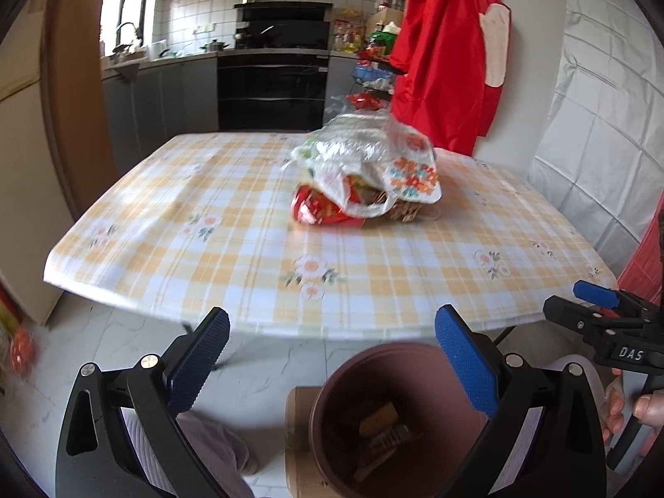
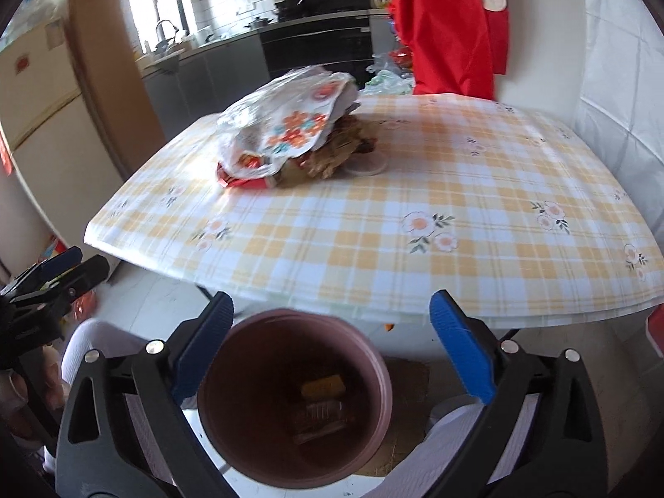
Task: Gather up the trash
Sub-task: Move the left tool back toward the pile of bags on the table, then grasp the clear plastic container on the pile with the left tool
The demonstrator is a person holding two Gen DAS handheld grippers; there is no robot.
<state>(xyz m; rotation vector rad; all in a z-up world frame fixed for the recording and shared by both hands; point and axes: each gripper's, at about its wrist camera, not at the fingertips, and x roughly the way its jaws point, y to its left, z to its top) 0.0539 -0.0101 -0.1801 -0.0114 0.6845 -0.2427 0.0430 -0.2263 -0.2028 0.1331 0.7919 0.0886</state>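
A heap of trash [image 1: 369, 174] lies on the checked tablecloth [image 1: 249, 224]: a white flowered plastic bag over a red wrapper [image 1: 319, 209] and brown crumpled stuff. The right wrist view shows the same heap [image 2: 290, 133], with a clear round lid [image 2: 367, 166] beside it. A brown bin [image 1: 398, 423] stands on the floor below the table's near edge, with a few scraps inside; it also shows in the right wrist view [image 2: 294, 398]. My left gripper [image 1: 332, 361] is open and empty above the bin. My right gripper [image 2: 328, 344] is open and empty over the bin.
A red apron [image 1: 448, 54] hangs by the table's far right corner. A tiled wall [image 1: 601, 124] runs along the right. Kitchen counter and oven [image 1: 269, 83] stand behind. The person's knees flank the bin. The right gripper shows in the left view [image 1: 614, 315].
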